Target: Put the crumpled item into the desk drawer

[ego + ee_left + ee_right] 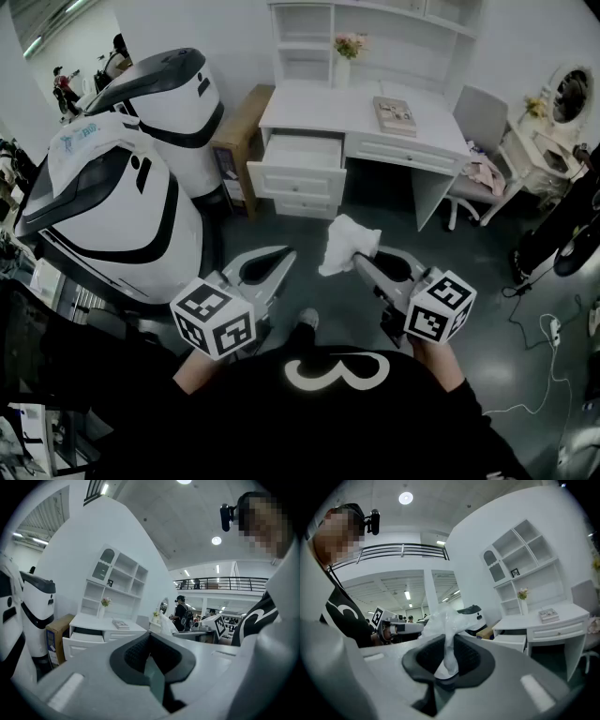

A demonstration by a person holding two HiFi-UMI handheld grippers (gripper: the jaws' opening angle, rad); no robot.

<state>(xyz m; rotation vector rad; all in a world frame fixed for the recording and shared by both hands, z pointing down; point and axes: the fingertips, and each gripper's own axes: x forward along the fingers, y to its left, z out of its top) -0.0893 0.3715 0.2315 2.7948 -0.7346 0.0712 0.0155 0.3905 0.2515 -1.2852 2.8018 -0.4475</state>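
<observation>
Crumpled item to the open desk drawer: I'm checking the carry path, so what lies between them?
Only bare dark floor, in the head view; the right gripper holds the crumpled item short of the open drawer.

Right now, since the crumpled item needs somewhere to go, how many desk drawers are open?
1. The upper left drawer of the white desk is pulled out. The wide drawer beside it is shut; lower ones may be hidden.
</observation>
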